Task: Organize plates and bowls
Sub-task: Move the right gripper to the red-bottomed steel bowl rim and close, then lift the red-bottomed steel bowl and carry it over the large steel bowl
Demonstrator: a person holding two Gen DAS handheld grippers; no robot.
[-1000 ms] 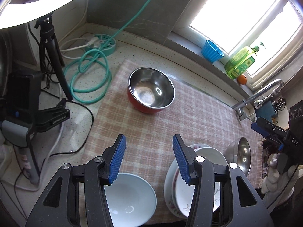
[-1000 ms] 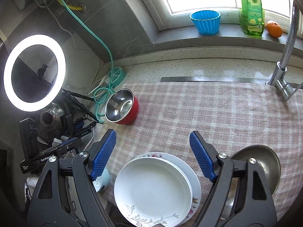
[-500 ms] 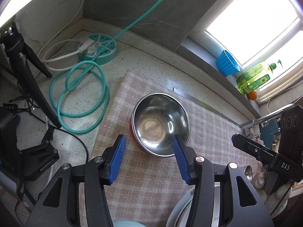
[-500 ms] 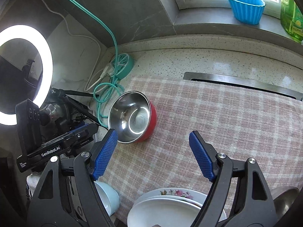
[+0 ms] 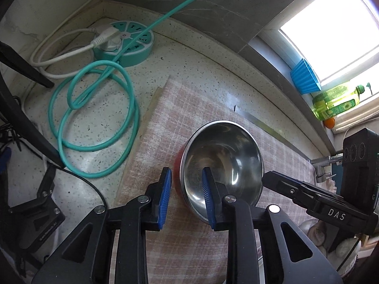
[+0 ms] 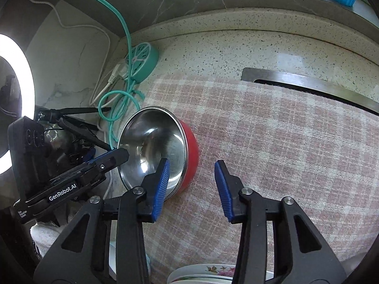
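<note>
Left tool [image 5: 186,197], spread, straddles the rim of the tilted, empty steel bowl [image 5: 222,156].

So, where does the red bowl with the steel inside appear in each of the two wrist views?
Left wrist view: the red bowl sits low and centre-right on the checked cloth, its rim between the fingers of the left gripper.
Right wrist view: the bowl is left of centre, partly behind the right gripper's left finger.
Shared landmark: the teal power strip by the wall.
</note>
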